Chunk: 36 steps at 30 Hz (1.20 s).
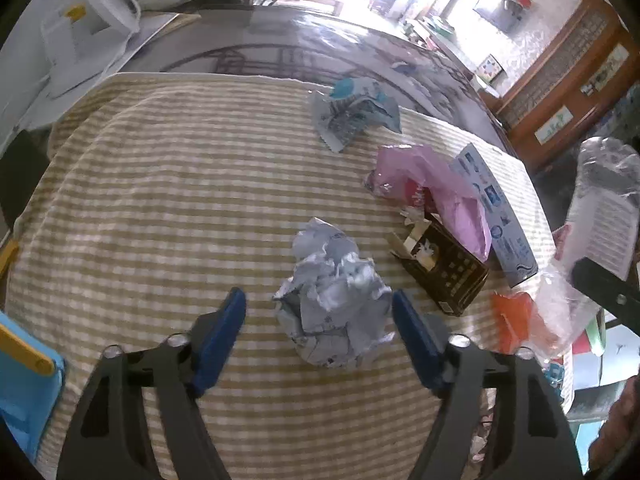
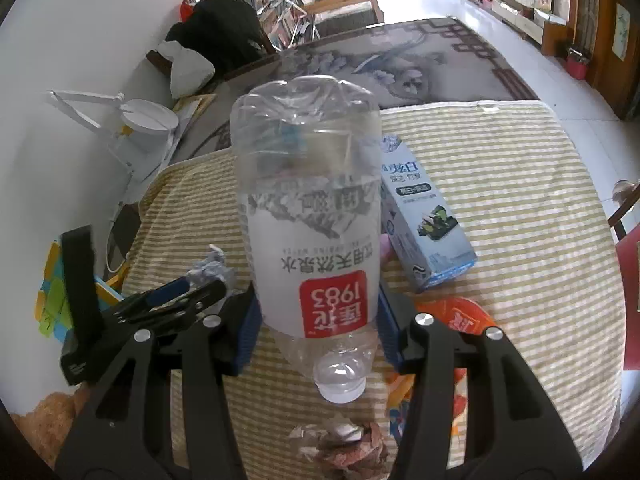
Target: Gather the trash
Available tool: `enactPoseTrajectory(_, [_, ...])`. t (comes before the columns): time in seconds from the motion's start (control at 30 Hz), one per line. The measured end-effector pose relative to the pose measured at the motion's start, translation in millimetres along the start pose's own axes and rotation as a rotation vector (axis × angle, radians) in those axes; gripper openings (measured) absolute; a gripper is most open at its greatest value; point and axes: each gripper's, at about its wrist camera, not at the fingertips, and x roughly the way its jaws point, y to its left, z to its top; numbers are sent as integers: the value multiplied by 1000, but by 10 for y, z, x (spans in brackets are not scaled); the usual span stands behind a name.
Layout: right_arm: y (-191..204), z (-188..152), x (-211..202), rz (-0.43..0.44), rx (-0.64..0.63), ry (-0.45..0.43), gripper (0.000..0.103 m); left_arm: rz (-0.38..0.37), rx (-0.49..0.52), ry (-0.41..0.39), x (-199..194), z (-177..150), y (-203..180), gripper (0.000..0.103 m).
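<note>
**Bottle gripped on the right, paper ball between open jaws on the left**

Right gripper (image 2: 316, 316): clenched on a clear plastic bottle (image 2: 310, 208), blue pads pressing both sides of its labelled body. Bottle is held cap toward the camera, base pointing away, above the striped cloth (image 2: 520, 200) that covers the worktop. White and red label, print upside down in this view.

Left gripper (image 1: 319, 312): jaws apart, released, with nothing pressed between them. A crumpled grey-white paper ball (image 1: 334, 300) lies on the cloth between the blue fingertips; right pad just beside it, left pad clear of it.

Outward from the left gripper: a dark small carton (image 1: 442, 266) with torn flap, just right of the ball. Beyond it a pink plastic bag (image 1: 432, 184) and a long pale blue box (image 1: 494, 216), the bag draped against the box. Orange wrapper (image 1: 514, 320) under clear film at the cloth's right edge. Farther back, a crumpled blue-and-white wrapper (image 1: 354, 114), well apart from the rest.
</note>
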Motion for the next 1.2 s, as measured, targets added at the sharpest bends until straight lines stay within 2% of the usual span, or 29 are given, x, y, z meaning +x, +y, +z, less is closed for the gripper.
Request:
enactPoseTrajectory(0.07, [10,-33,-74,6,-3,-10,49,9,2,-7,-40,-15,-15,48])
enactPoseTrajectory(0.17, [42,-70,-214,2,-12,-45,48,-28,8,-31,-168,-40,-72,47])
enactPoseTrajectory(0.33, [70,-76,-466,-7,-30,-107,41,-53,53,-96,-490,-96,-279,46])
enactPoseTrajectory(0.43, [73,-79,-480,-15,-44,-104,40,-45,79,-137,-655,-118,-386,46])
enactPoseTrajectory(0.53, [10,-112,-369,-13,-23,-69,41,-53,75,-155,-754,-139,-413,46])
enactPoseTrajectory(0.6, [6,-125,-211,-22,-44,-22,51,-45,72,-168,-811,-168,-404,47])
enactPoseTrajectory(0.77, [151,-201,251,-42,-113,74,67,-3,40,-196,-968,-275,-271,47])
enactPoseTrajectory(0.97, [497,-329,625,-7,-200,158,71,59,-39,-225,-1199,-393,80,47])
enactPoseTrajectory(1.13, [601,-255,695,-45,-232,127,71,102,-107,-230,-1312,-508,359,47])
enactPoseTrajectory(1.2, [630,-227,798,-65,-259,153,71,109,-122,-228,-1326,-541,426,47])
